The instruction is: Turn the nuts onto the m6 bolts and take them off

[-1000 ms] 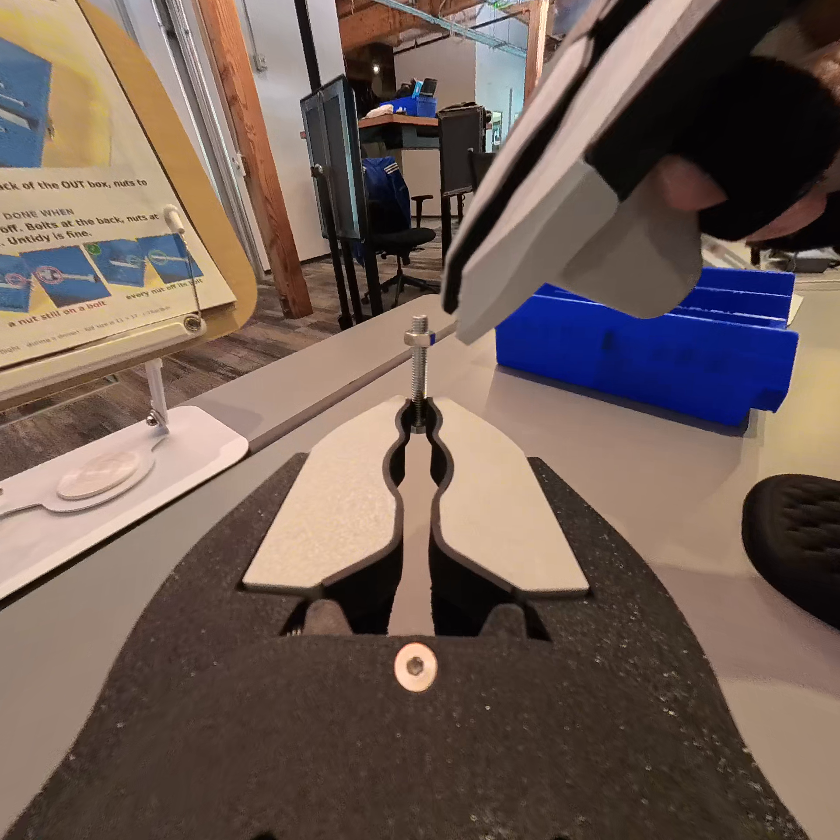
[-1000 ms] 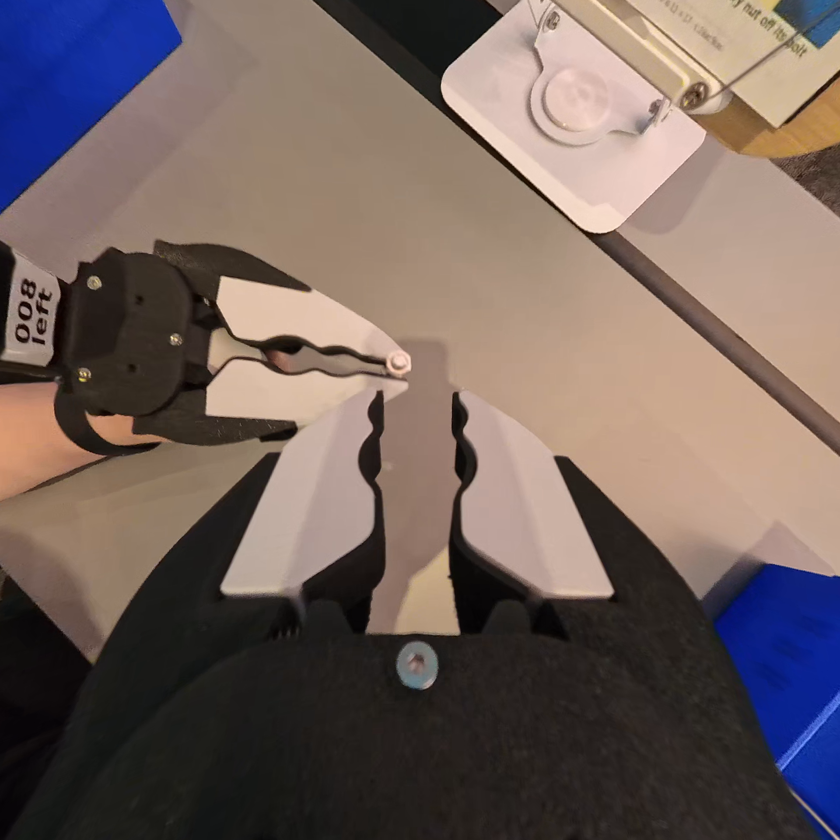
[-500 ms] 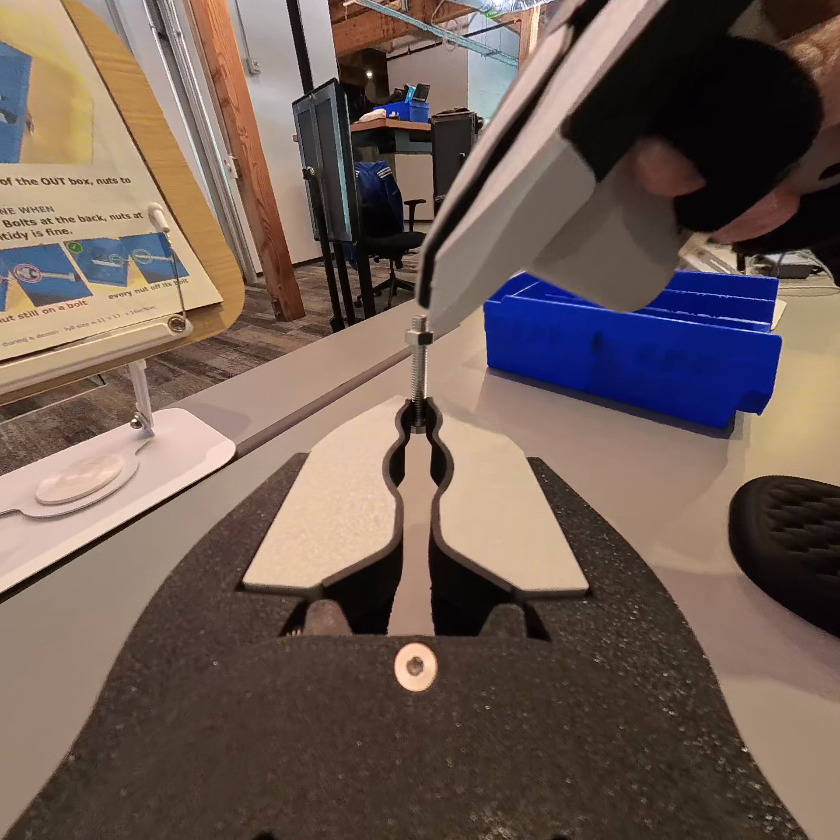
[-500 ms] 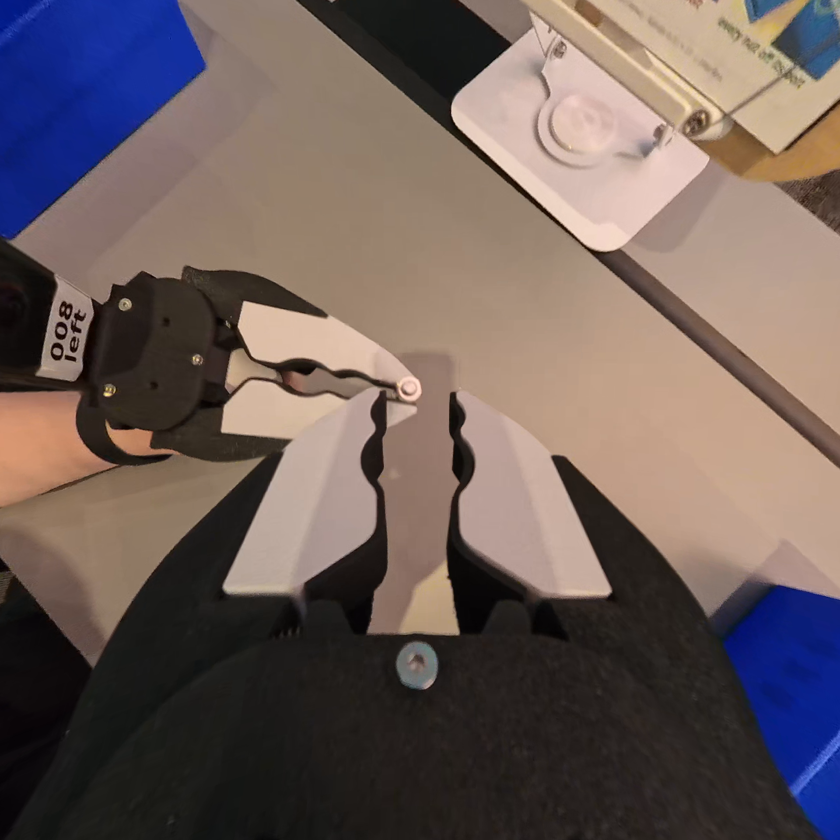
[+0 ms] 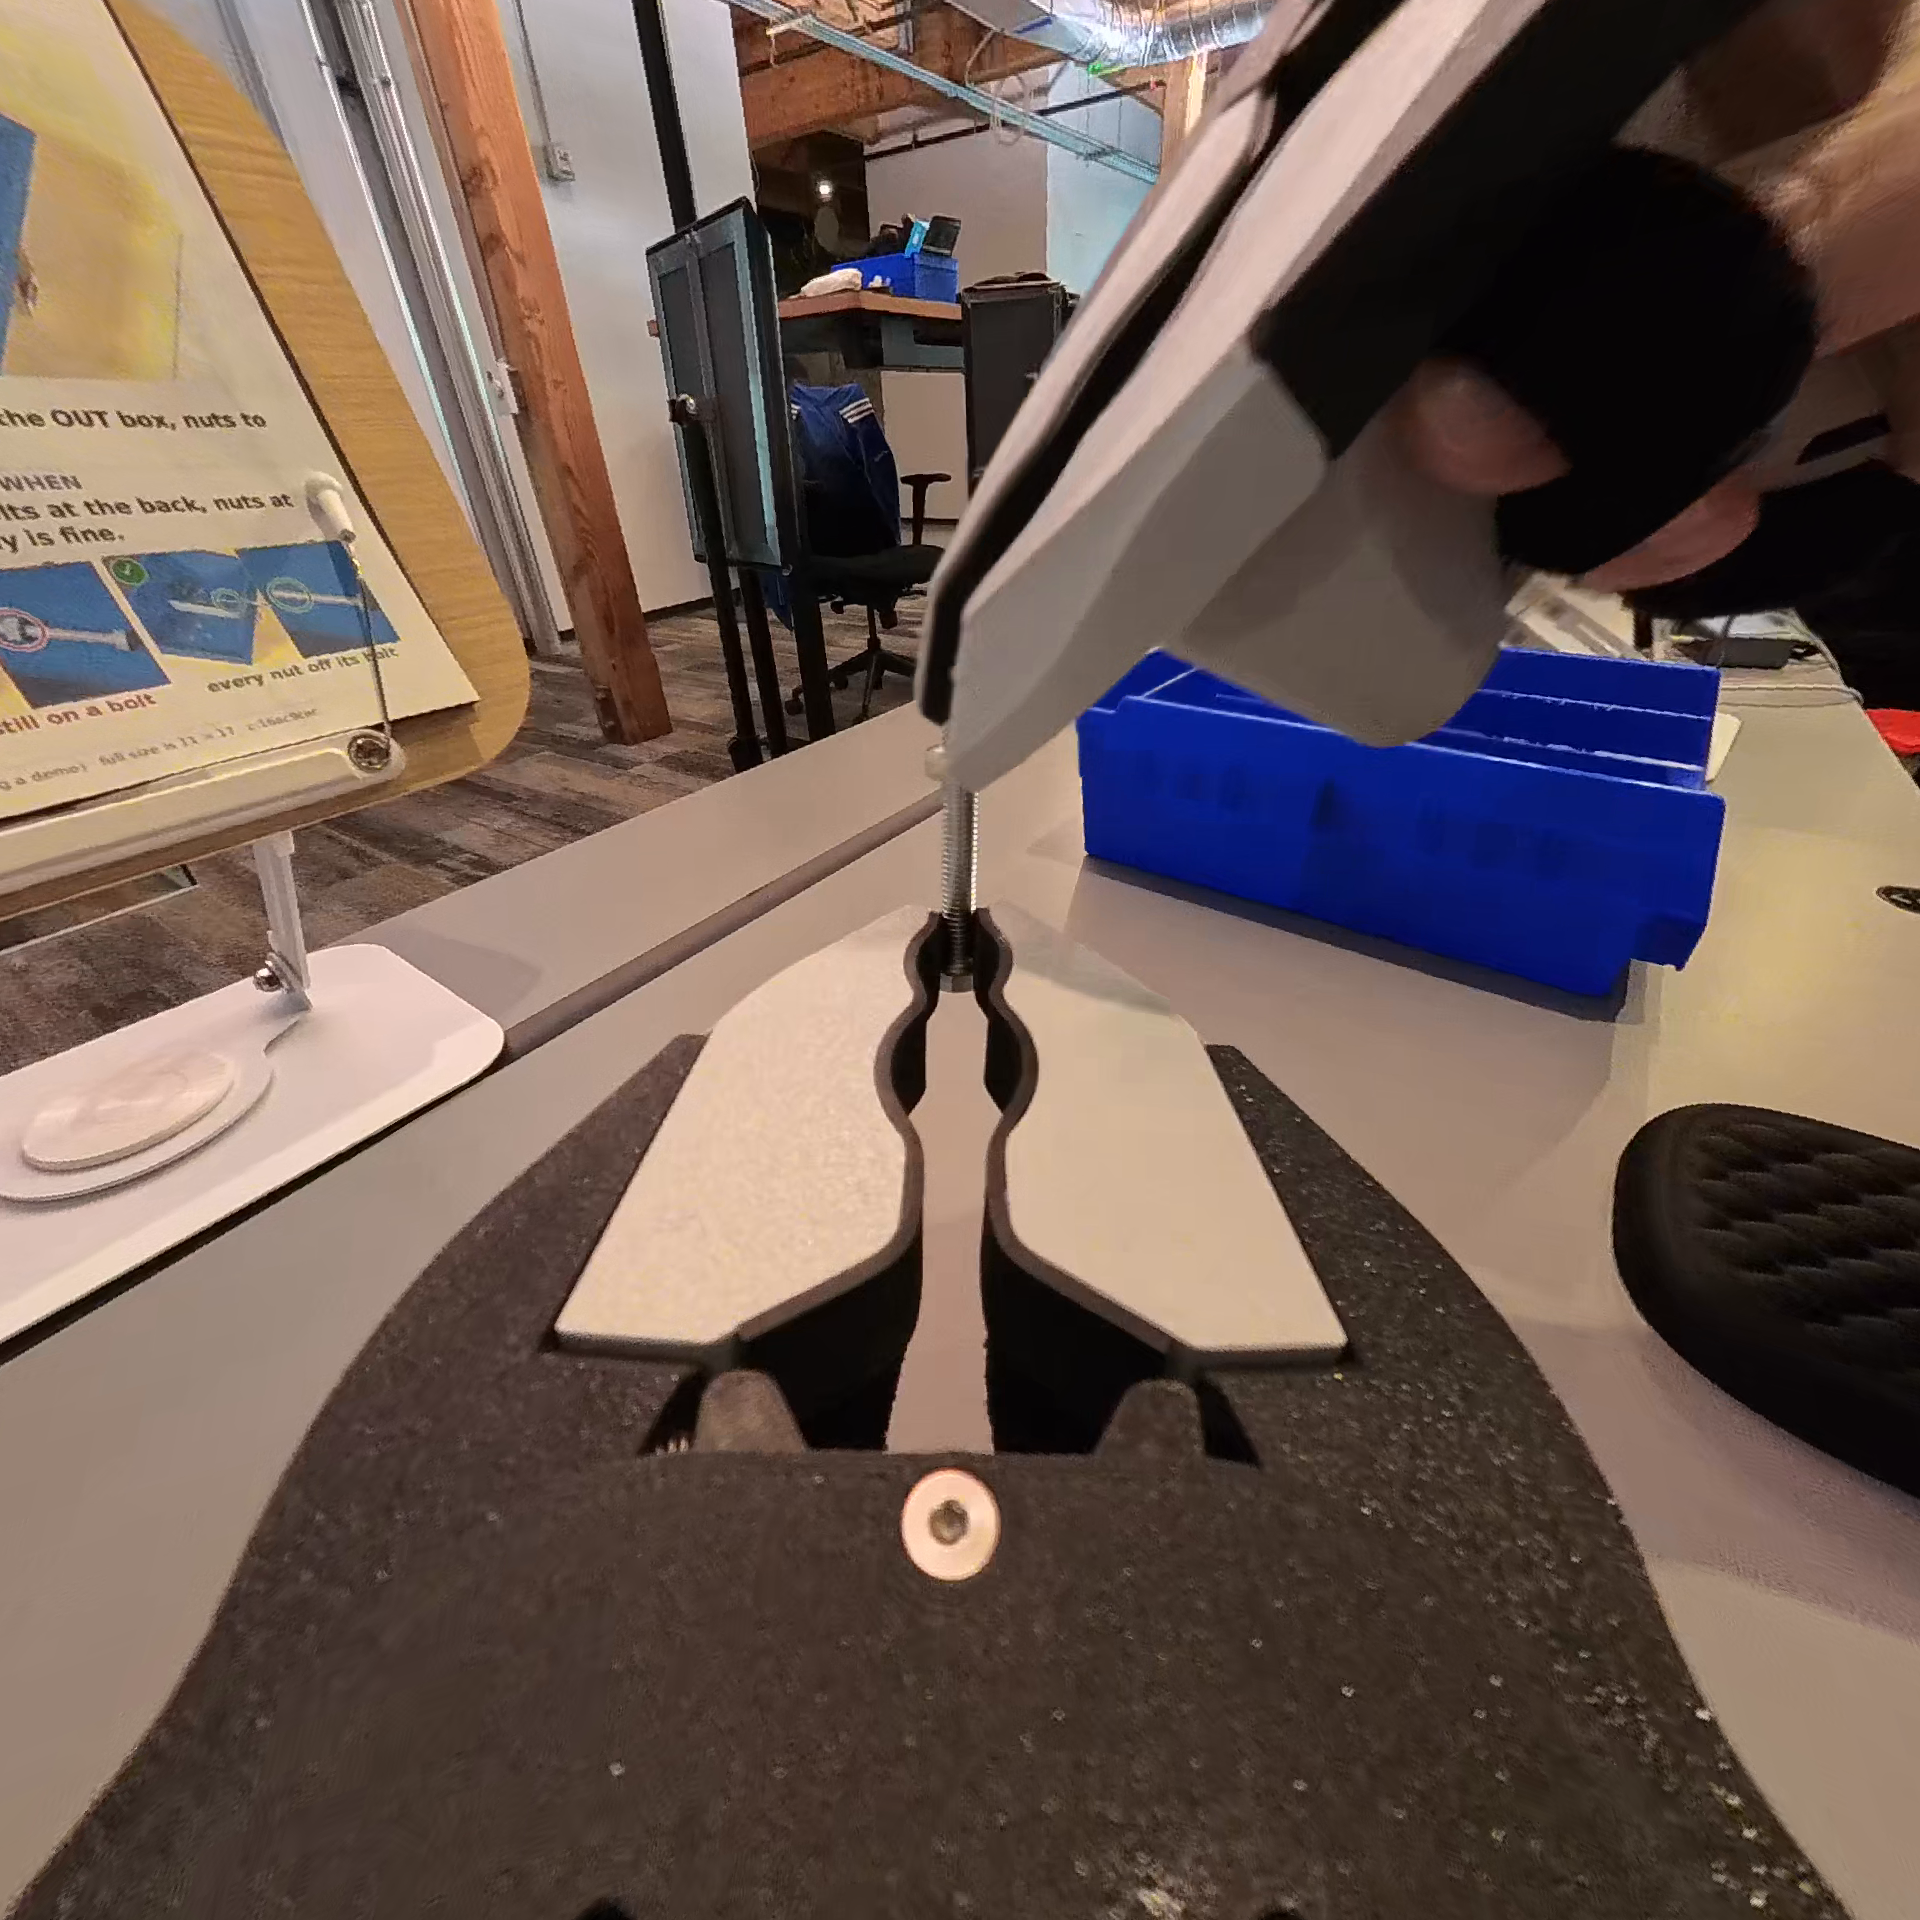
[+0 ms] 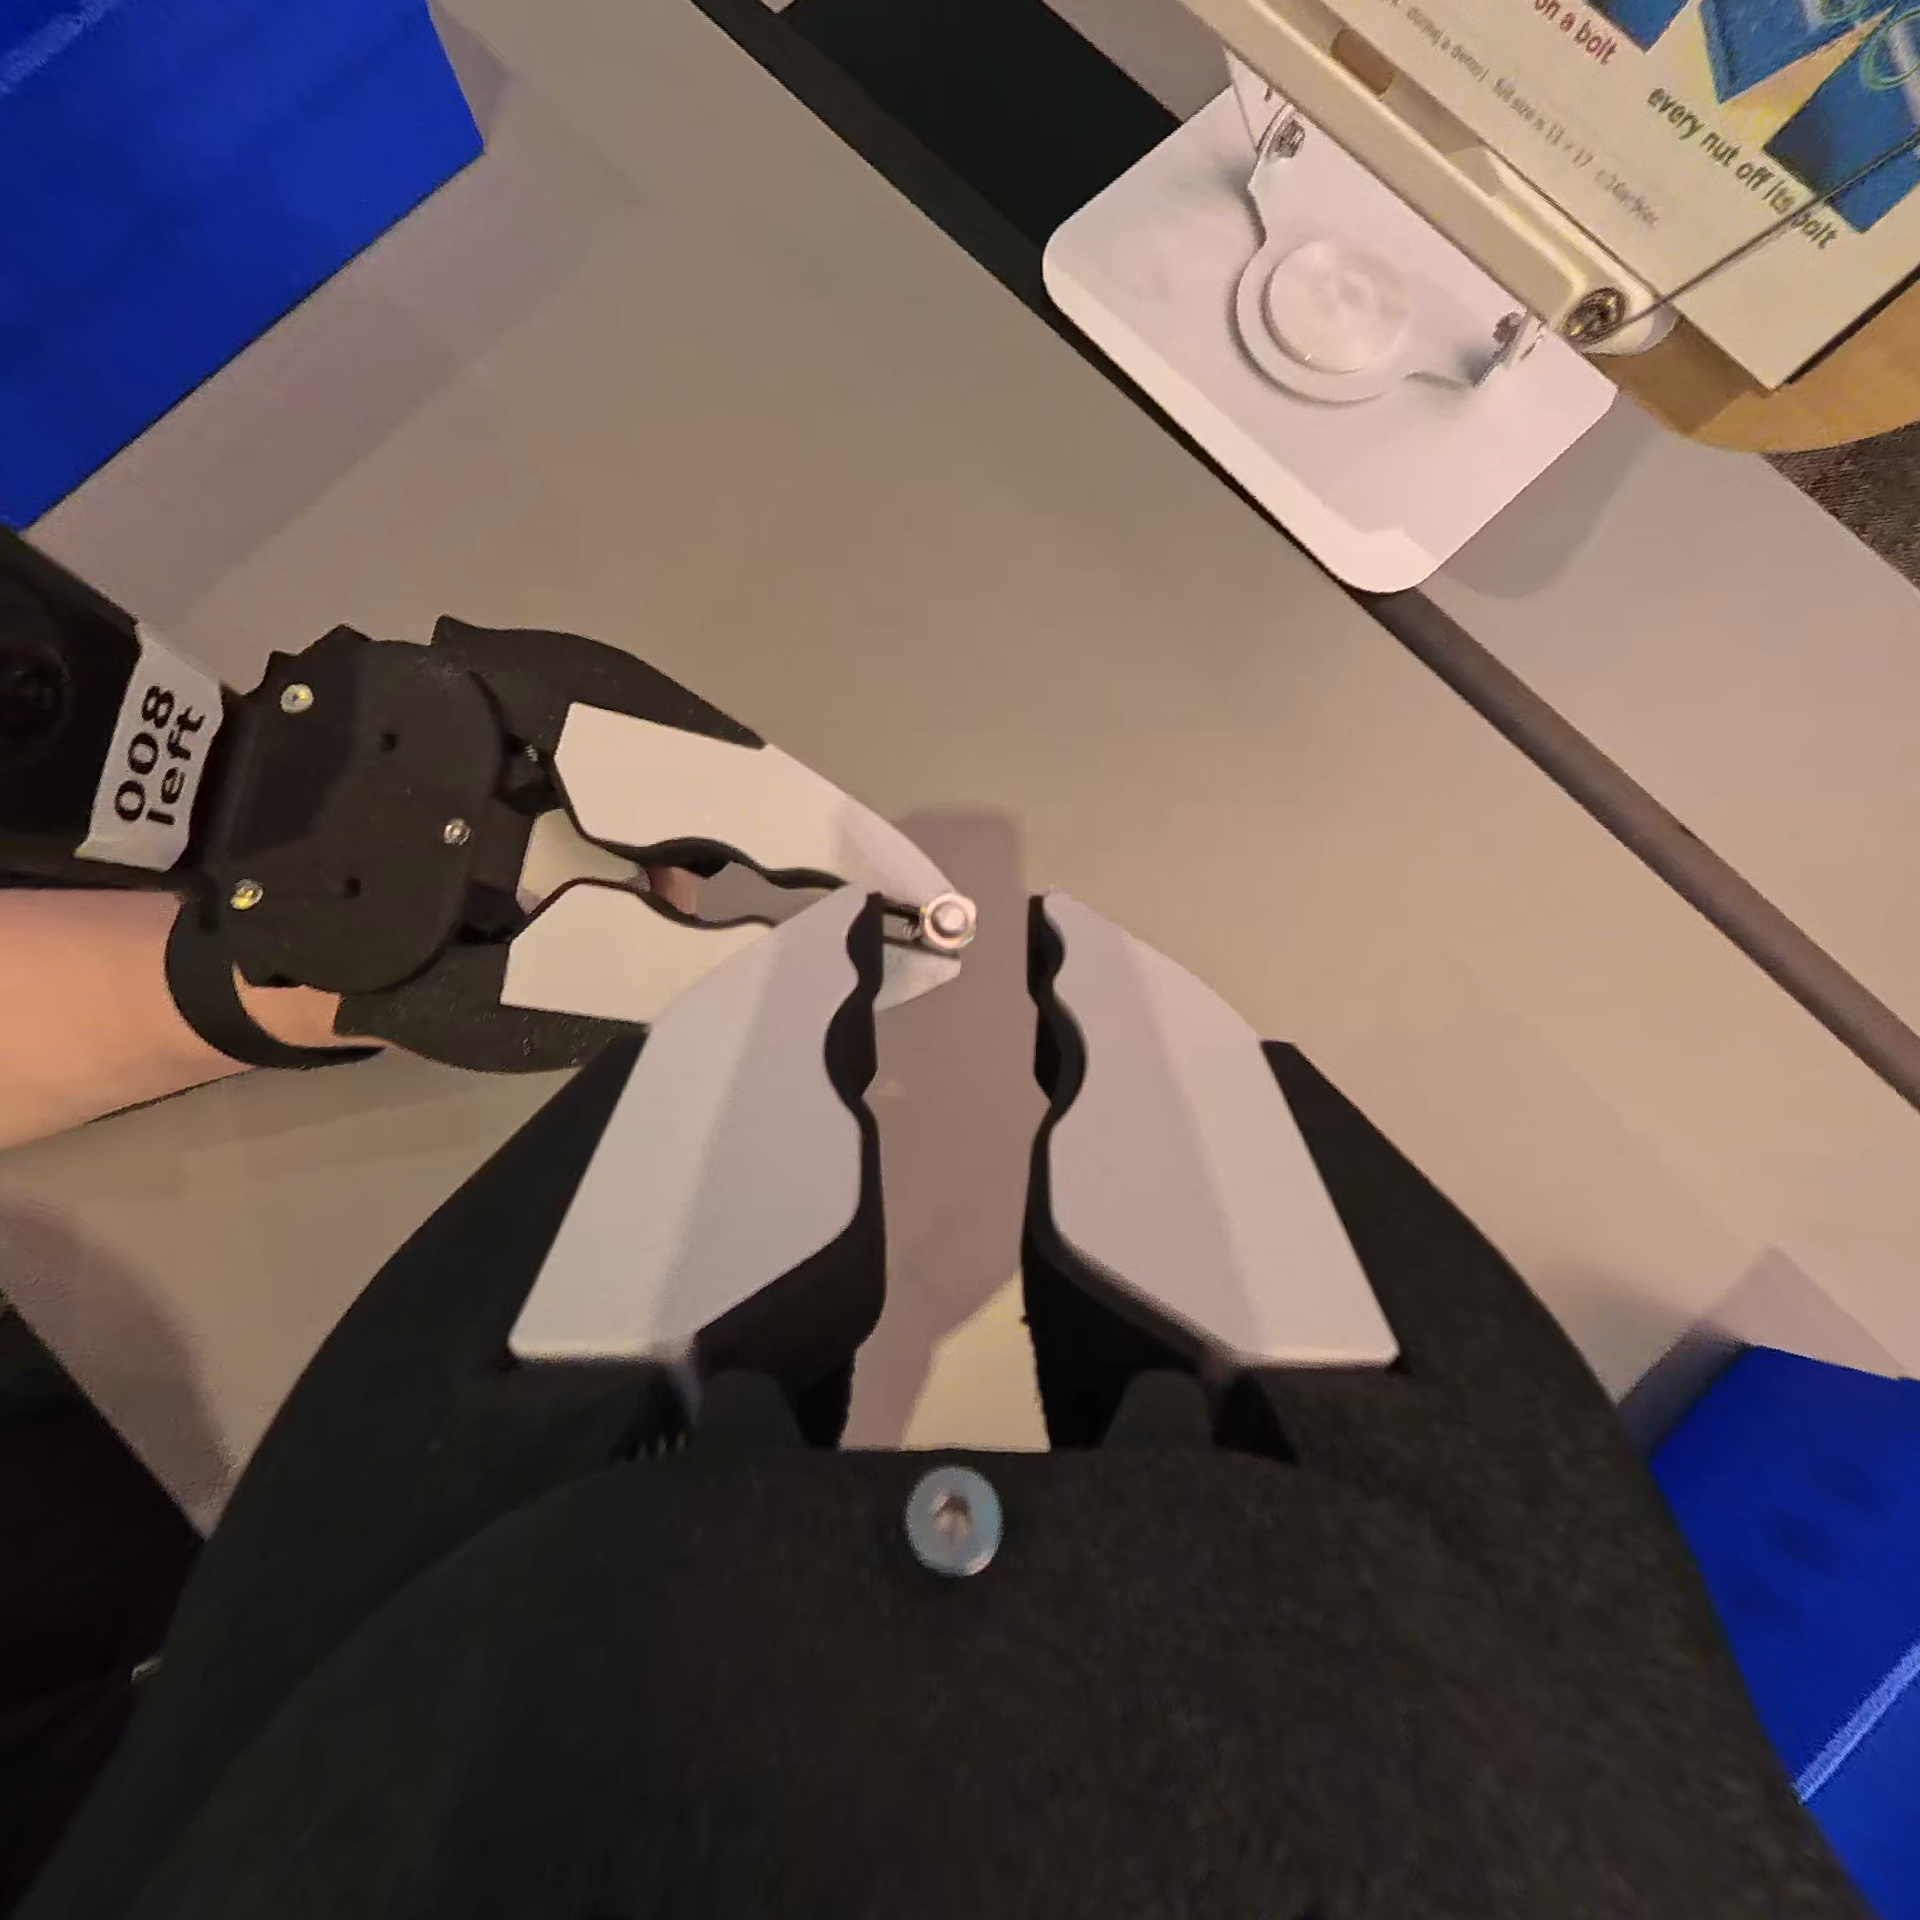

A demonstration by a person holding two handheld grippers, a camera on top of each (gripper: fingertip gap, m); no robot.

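L tongs (image 5: 958, 961) clamp bolt (image 5: 958, 857) upright; your R tongs (image 6: 951, 914) agape over nut (image 6: 948, 921), empty. Next: pinch nut, twist.

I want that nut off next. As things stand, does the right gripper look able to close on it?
Probably yes. The right gripper is open, with the nut between its fingertips atop the upright bolt, which the left gripper holds. Nothing blocks it.
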